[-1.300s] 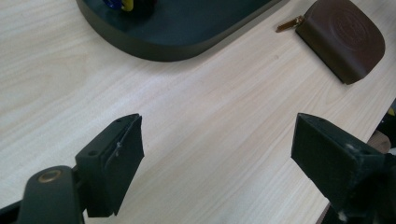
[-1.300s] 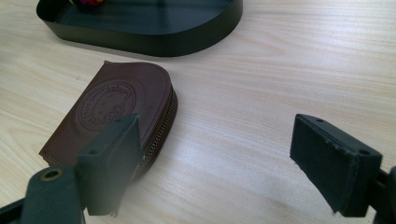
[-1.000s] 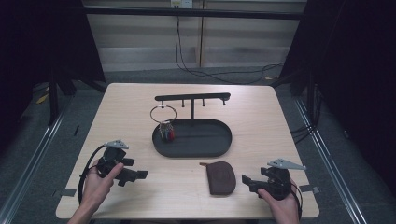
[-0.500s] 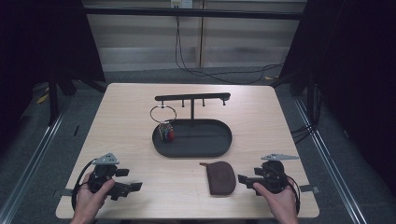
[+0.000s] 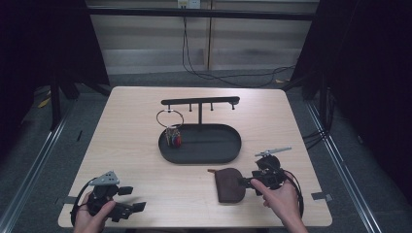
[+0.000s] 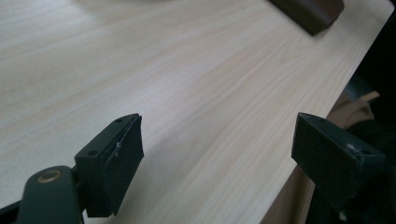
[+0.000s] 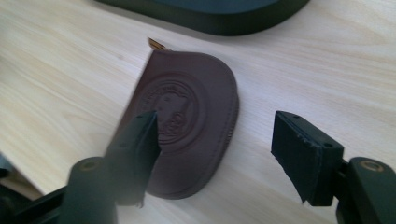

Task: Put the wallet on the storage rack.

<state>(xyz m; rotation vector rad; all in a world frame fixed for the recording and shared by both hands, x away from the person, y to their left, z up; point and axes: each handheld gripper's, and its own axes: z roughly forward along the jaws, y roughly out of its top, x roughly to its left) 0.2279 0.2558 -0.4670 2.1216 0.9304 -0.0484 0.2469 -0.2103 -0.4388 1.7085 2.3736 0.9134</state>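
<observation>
- We see our right claw [image 5: 245,181] just off the right edge of the brown leather pouch [image 5: 230,185]; its jaws have just been closing, yet gape on either side of the pouch's edge, not pressing it.
- Our left claw [image 5: 132,199] stands wide over bare counter [image 5: 145,145], the pouch well off to its right.
- Beyond the pouch from our right claw lies the black oval tray [image 5: 204,158].

A black oval tray [image 5: 228,154] with a hook rack [image 5: 200,101] holds a key ring [image 5: 170,127].
</observation>
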